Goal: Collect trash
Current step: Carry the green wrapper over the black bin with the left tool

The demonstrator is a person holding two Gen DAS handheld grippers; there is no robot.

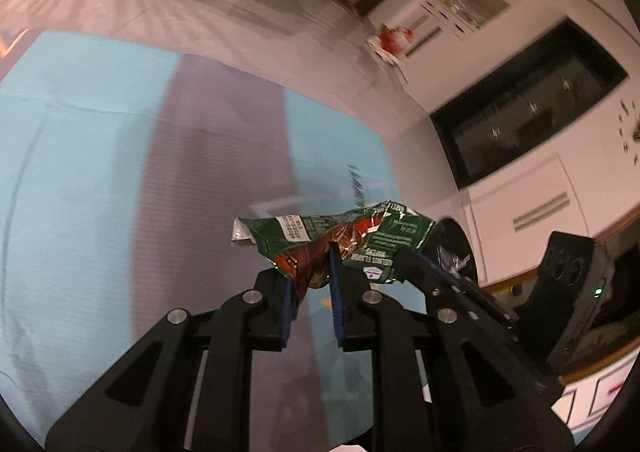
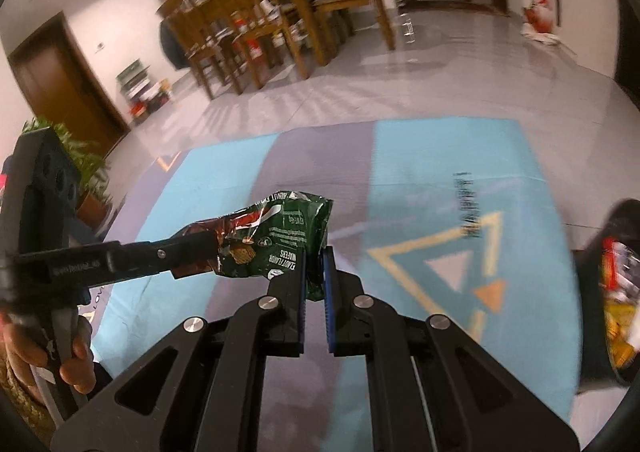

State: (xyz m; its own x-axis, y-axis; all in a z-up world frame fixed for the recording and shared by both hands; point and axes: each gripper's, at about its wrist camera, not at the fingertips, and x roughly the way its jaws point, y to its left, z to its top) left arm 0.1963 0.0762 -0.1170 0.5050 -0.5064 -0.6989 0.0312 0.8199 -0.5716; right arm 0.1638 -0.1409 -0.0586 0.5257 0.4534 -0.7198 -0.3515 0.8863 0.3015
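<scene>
— What have your claws got hold of?

— Both are clamped on the same crumpled green and red wafer wrapper (image 1: 340, 242). My left claw (image 1: 314, 272) pinches its red, creased end between the blue pads, with the wrapper spreading out toward one and two o'clock in that view. My right claw (image 2: 315, 272) is closed on the green end, the foil squeezed between its pads (image 2: 329, 284).

— Where is the wrapper, then?

— Held up in the air between the two claws, above the blue and grey floor mat (image 2: 420, 156), touching nothing else. From the right wrist view the left claw reaches in from nine o'clock, and my hand (image 2: 60, 356) grips its handle at eight o'clock.

— Anything else nearby?

— A black bin (image 2: 600, 252) with colourful packets inside sits at three o'clock in the right view, blurred. Wooden chairs (image 2: 256, 24) and a table stand at twelve o'clock, well apart from the mat. A potted plant (image 2: 86, 168) is at nine o'clock.
</scene>
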